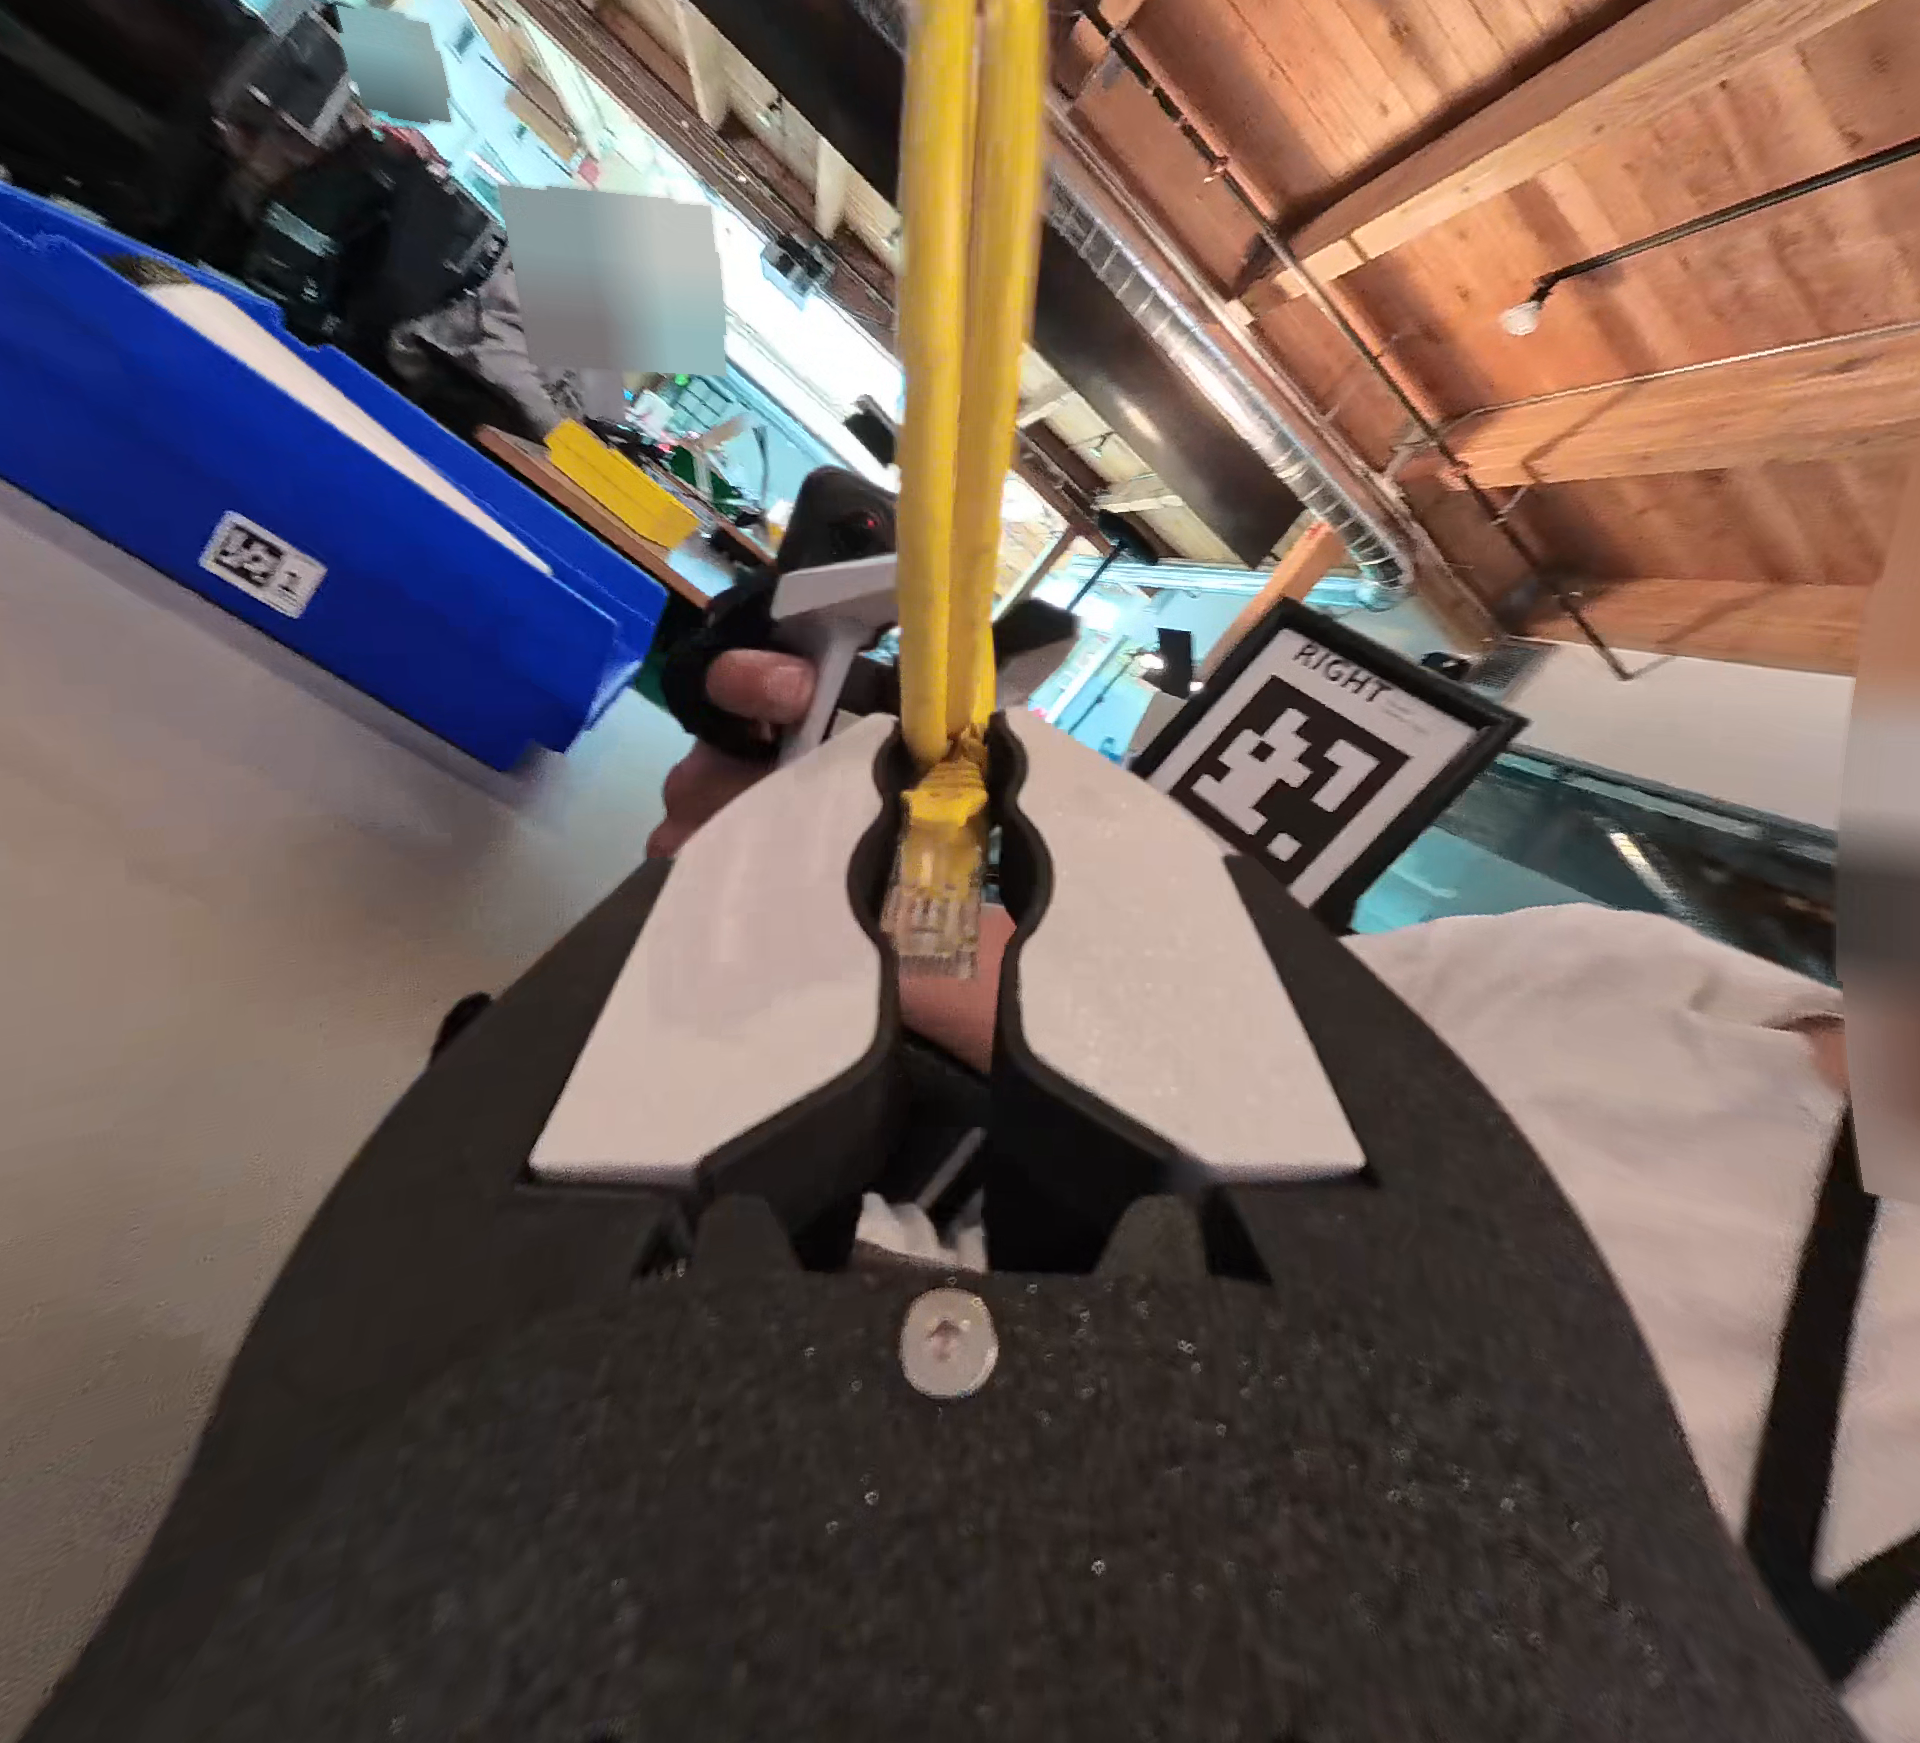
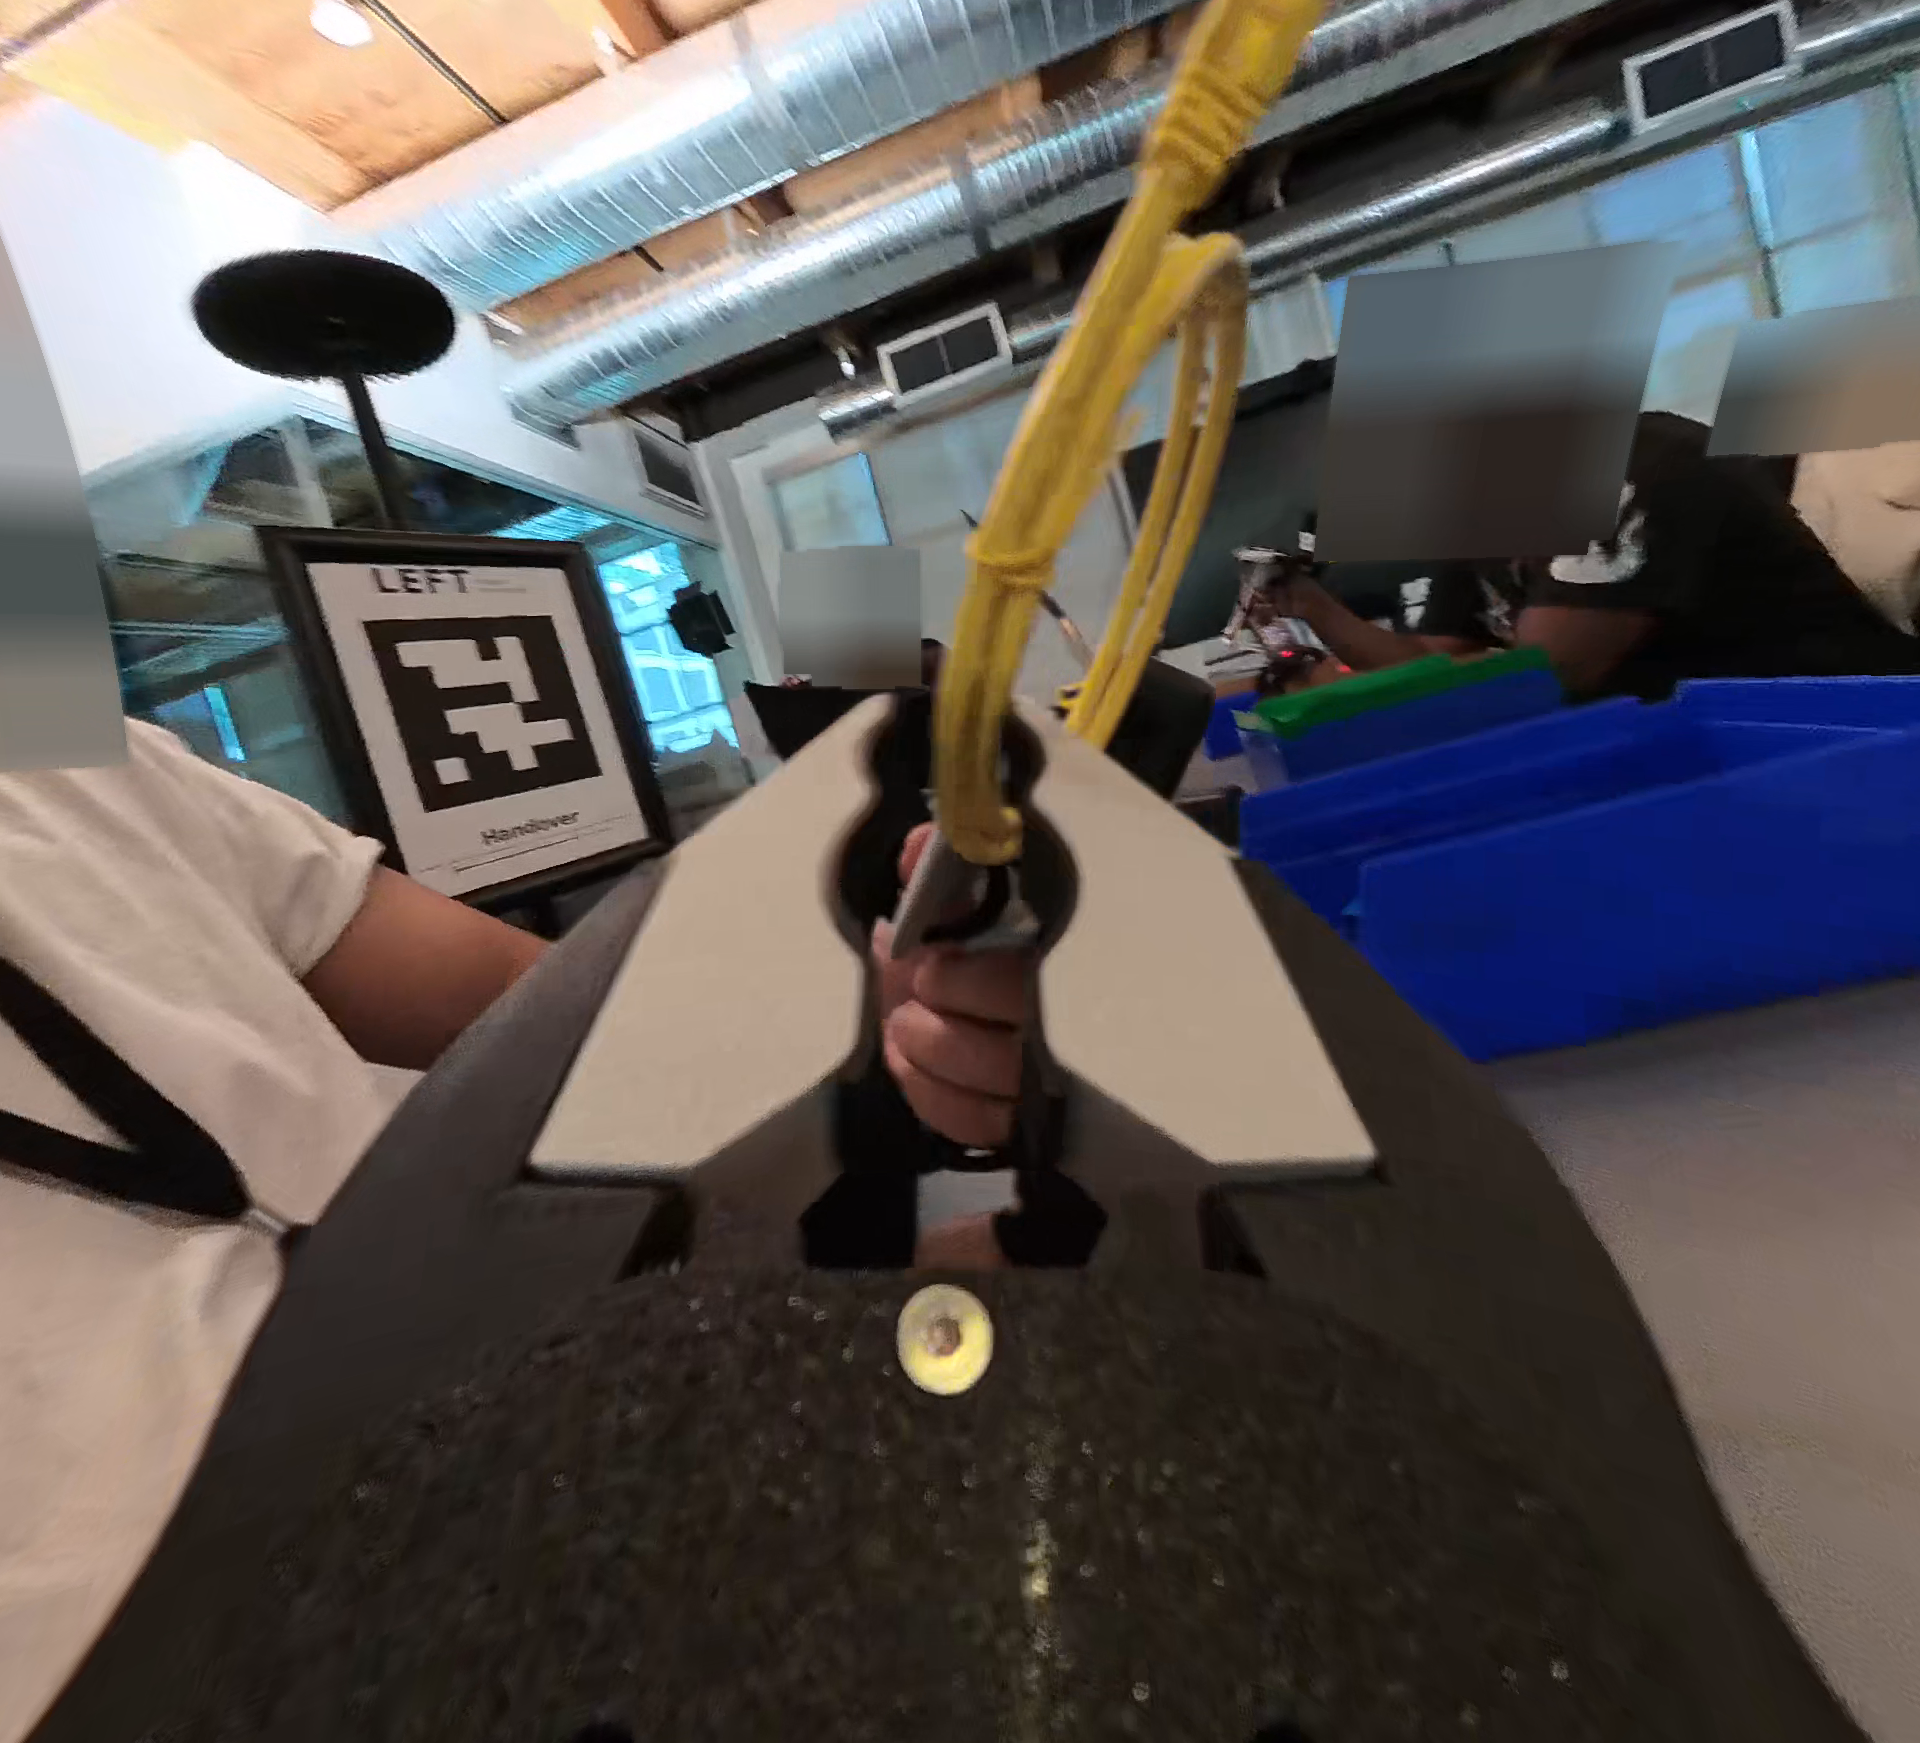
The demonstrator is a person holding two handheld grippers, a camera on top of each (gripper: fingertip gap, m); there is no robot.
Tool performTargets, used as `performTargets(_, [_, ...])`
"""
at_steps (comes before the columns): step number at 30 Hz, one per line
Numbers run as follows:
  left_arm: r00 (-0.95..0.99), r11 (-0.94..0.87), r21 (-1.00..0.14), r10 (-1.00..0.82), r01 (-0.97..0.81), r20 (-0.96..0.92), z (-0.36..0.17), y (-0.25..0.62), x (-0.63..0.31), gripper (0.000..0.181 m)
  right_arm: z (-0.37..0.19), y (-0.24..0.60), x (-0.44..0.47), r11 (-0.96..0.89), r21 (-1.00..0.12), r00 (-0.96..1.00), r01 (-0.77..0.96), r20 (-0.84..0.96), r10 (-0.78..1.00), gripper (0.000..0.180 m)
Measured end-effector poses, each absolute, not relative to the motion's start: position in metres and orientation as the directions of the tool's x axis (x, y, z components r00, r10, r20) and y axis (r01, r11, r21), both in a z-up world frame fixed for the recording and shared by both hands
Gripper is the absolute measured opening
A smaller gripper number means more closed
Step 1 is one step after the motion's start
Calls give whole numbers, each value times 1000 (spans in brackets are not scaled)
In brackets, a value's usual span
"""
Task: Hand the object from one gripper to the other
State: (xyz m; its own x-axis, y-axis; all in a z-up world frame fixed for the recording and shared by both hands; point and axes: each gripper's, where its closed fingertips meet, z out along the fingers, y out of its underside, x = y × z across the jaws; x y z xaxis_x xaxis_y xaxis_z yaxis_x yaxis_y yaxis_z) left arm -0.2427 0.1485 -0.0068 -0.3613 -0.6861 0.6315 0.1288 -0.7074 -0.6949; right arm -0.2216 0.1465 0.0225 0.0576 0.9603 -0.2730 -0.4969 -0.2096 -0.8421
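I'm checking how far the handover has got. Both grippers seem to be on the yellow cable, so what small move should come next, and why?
Probably the giving gripper should open, though which one gives I cannot tell. The left gripper is shut on the yellow cable near one connector; the right gripper pinches the tied bundle lower down. With both holding, only a release is left.
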Motion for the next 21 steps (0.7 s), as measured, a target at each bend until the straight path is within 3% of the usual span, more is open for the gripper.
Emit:
performTargets(5, [-325, -743, -653, -660, 147, 678, -15, 161, -241, 14, 9, 160, -221, -206, -882, 120, -423, -279, 953, 10])
performTargets(9, [-212, -695, -704, -717, 145, 664, -29, 173, -241, 29, 1, 171, -218, -157, -913, 215, -377, -251, 944, 10])
performTargets(11, [-104, -650, -747, -760, 142, 642, -38, 185, -244, 46, -2, 179, -212, -119, -929, 288, -350, -228, 930, 10])
performTargets(16, [292, -390, -916, -869, 94, 400, -47, 221, -264, 50, -26, 221, -183, -59, -979, 614, -197, -170, 771, 10])
performTargets(21, [412, -217, -976, -892, -32, 185, -28, 213, -256, 50, -45, 232, -191, -30, -998, 824, 47, 21, 566, 10])
